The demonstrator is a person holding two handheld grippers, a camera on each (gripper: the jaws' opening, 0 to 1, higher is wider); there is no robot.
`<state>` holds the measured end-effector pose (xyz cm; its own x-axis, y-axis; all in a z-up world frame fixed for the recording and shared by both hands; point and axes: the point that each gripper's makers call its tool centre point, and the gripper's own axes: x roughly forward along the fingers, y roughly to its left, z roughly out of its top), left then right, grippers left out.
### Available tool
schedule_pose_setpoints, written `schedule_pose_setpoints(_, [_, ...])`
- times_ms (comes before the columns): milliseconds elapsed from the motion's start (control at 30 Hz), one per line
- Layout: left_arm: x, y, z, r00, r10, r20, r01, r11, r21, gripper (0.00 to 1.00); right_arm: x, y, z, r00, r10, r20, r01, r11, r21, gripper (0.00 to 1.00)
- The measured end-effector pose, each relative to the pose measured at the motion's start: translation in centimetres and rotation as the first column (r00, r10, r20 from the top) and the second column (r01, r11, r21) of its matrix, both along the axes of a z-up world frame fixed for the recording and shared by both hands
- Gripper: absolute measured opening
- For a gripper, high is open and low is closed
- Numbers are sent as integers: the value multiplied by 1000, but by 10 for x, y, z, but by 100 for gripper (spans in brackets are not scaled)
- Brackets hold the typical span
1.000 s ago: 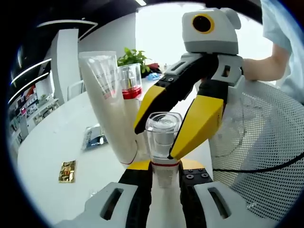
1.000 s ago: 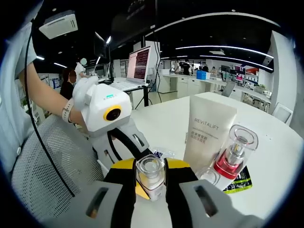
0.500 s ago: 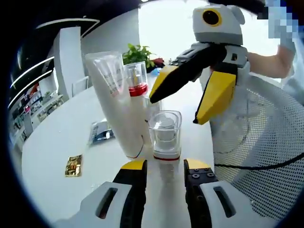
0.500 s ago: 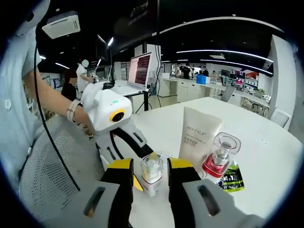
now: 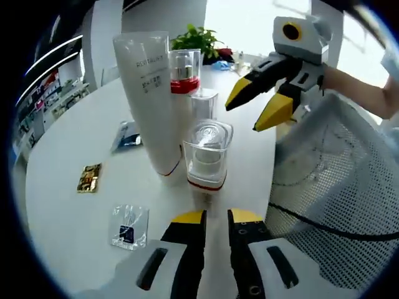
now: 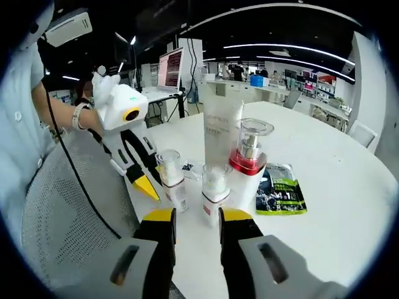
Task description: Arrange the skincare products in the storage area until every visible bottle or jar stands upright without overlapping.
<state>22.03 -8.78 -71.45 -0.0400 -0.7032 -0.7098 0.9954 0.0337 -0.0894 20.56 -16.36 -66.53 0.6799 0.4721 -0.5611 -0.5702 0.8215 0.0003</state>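
Four skincare items stand upright together on the white table [image 5: 68, 205]. They are a tall white tube [image 5: 149, 99] [image 6: 221, 128], a red-collared clear bottle [image 5: 185, 75] [image 6: 249, 156], and two small clear-capped bottles. One small bottle [image 5: 207, 156] [image 6: 173, 184] stands free just ahead of my left gripper [image 5: 216, 219] [image 6: 146, 184], whose jaws are drawn together on nothing. The other small bottle [image 5: 204, 103] [image 6: 215, 190] stands in front of my right gripper [image 6: 196, 218] [image 5: 259, 106], which is open and holds nothing.
Flat sachets lie on the table: a gold one [image 5: 88, 177], a clear one [image 5: 129, 224], a dark one [image 5: 128, 134] and a green one [image 6: 279, 194]. A mesh chair back [image 5: 324, 174] [image 6: 68, 205] stands against the table edge. A laptop [image 6: 168, 68] sits further back.
Both grippers let go of the small clear-capped bottle and pulled back from it. It now stands alone on the table. My left jaws have since narrowed.
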Motion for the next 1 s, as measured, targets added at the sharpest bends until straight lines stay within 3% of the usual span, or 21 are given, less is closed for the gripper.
schedule_pose_setpoints(333, [5,-4,-7,996,78,-32,-77,997,23,3,6,4,-24,997,30,-74,-32,999,-34,25])
schedule_pose_setpoints(1000, [12,-26,-12,994,108,-23,-108,994,0,0,13,-1,-38,993,-1,-122,-9,997,-79,18])
